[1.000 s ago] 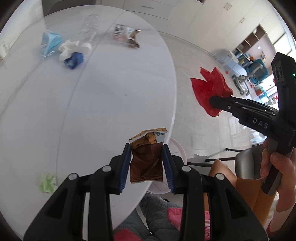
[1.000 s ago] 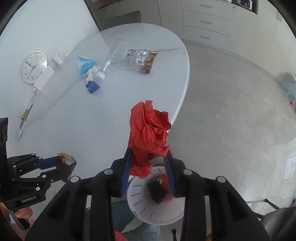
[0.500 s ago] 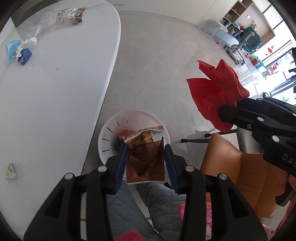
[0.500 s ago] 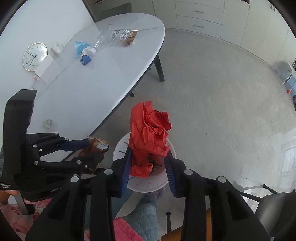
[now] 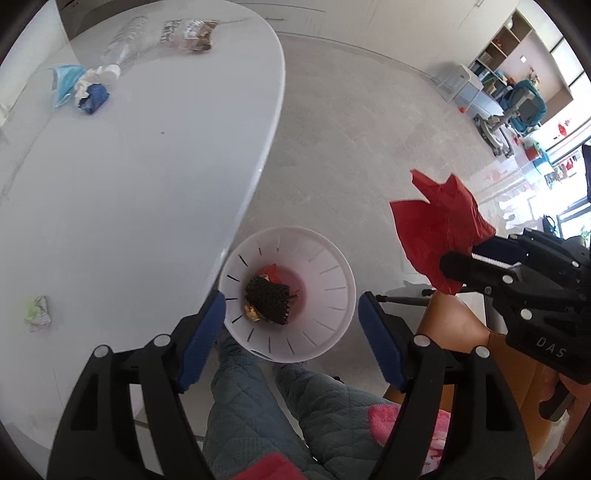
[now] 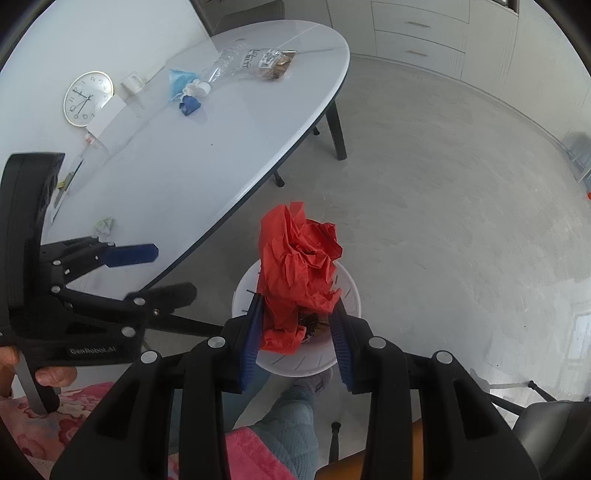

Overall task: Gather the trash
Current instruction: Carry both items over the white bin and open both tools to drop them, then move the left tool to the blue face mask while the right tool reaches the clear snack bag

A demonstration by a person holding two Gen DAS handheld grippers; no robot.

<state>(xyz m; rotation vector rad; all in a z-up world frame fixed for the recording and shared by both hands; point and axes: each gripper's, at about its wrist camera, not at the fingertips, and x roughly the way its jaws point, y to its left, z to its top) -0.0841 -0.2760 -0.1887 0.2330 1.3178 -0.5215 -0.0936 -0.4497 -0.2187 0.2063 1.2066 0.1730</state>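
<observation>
So my left hand-held gripper [image 5: 291, 325] was hanging wide open with nothing in it, right above the white bin [image 5: 332, 266] on the floor next to the bench [image 5: 147, 166]. Half a second before, it had that brown snack wrapper pinched between its pads; now the wrapper was gone from the jaws, and down in the bin I could see a dark crumpled mesh-looking piece [image 5: 267, 295] with some orange and yellow scraps around it. My right hand-held gripper [image 6: 295, 339] was clamped on the red crumpled paper [image 6: 299, 266], a big wrinkly wad sticking up out of the jaws, held over the bin same as before. On the bench sat a blue mask [image 5: 64, 83], a clear bottle [image 5: 125, 37], a snack bag [image 5: 188, 33] and a little green wad [image 5: 36, 312].
</observation>
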